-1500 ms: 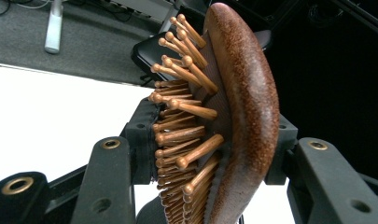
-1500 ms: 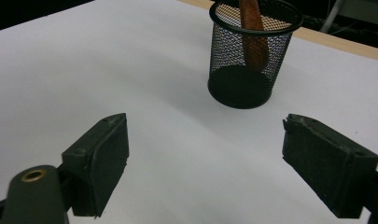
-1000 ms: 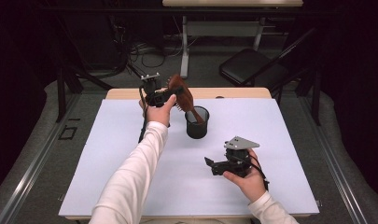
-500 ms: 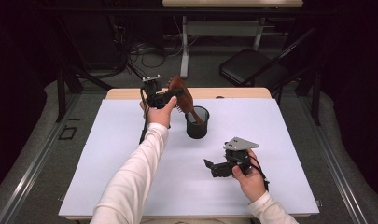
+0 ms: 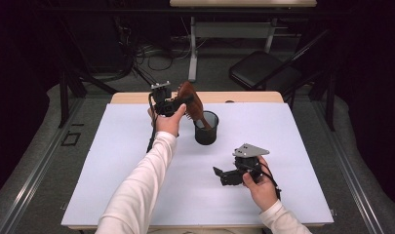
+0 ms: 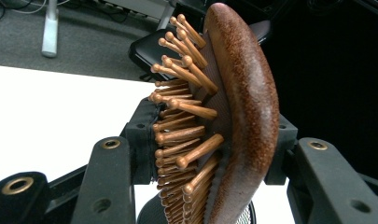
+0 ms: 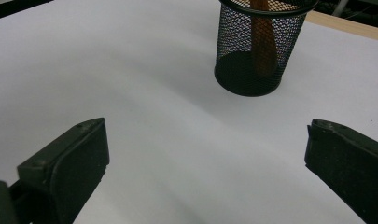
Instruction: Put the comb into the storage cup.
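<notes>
Two grippers: left gripper (image 5: 181, 103) and right gripper (image 5: 220, 174) were both hand-held over the table (image 5: 112, 161).
One hairbrush: a single wooden hairbrush (image 5: 191, 100) sat clamped between the left gripper's jaws, which pressed its head from both sides.
One cup: a single black mesh cup (image 5: 206, 127) stood upright just right of and below the left gripper.
Brush position: the head stayed up at the left gripper; the handle (image 7: 262, 39) slanted down into the cup, its lower end inside the mesh wall.
Brush material: reddish-brown speckled wood, smooth domed back, oval head; many round-tipped wooden pins (image 6: 186, 135) stood out from a dark pad.
Cup material: fine black wire mesh, cylindrical, solid rolled rim and dark round base.
Right gripper state: jaws stood wide apart with nothing between them, held low over the table and aimed toward the cup.
Table surface: flat, white, matte sheet; a bare wooden strip showed along the far edge, beyond the left gripper.
Open room: wide bare surface lay between the right gripper and the cup, and to the left of the left gripper's forearm.
Edges: the cup stood well clear of every table edge; the left gripper hung near the far edge.
</notes>
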